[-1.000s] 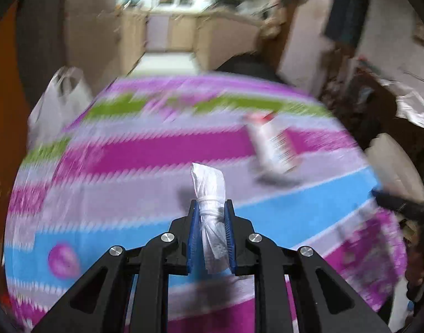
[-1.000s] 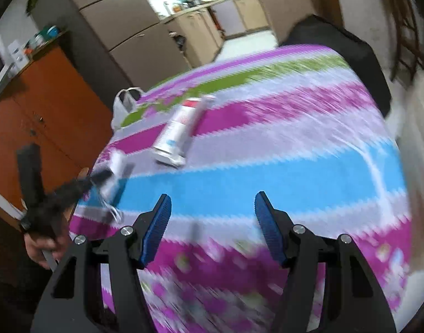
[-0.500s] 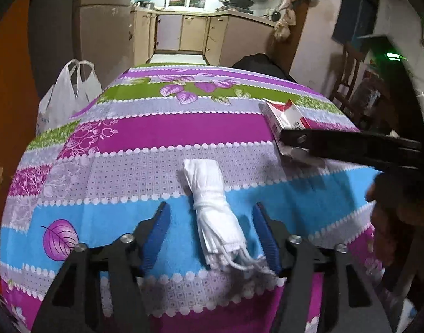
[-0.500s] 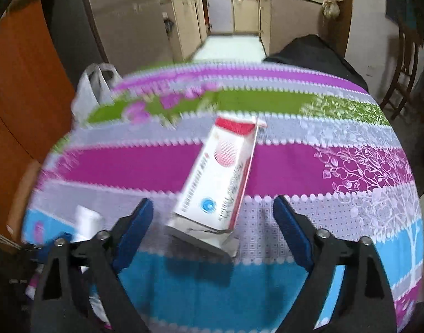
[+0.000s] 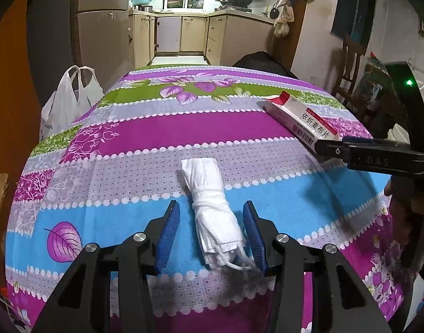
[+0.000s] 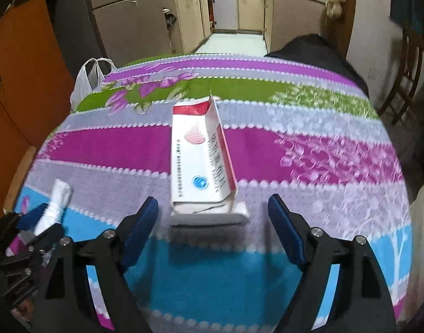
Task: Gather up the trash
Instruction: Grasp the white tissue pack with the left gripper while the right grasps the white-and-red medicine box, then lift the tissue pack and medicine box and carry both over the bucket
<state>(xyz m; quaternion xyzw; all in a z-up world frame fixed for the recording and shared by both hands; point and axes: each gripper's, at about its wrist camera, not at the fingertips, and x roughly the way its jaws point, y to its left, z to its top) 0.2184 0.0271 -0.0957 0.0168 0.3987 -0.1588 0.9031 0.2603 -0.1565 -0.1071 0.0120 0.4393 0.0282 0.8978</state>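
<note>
A rolled white face mask point(image 5: 209, 194) bound with its own ear loops lies on the striped tablecloth point(image 5: 184, 127). My left gripper point(image 5: 211, 208) straddles the roll. Its jaws are closing, but the blue pads stand clear of the roll on both sides. The same roll point(image 6: 56, 202) and the left gripper point(image 6: 42, 222) show at the lower left of the right wrist view. A white and red medicine box point(image 6: 198, 161) lies flat with its flaps open. My right gripper point(image 6: 212, 199) is opening, with the box's near end between its tips, untouched. One of its fingers point(image 5: 350, 152) shows beside the box point(image 5: 300, 119).
A white plastic bag point(image 5: 65, 105) hangs at the table's far left edge. A dark bulky thing point(image 5: 264, 61) sits behind the far edge. A wooden chair point(image 5: 350, 63) stands to the right, and an orange cabinet point(image 6: 15, 83) to the left. A hand point(image 5: 406, 194) holds the right gripper.
The left gripper let go of the mask roll, which now lies on the cloth between its jaws. The right gripper swung round to face the box, came closer and widened its jaws.
</note>
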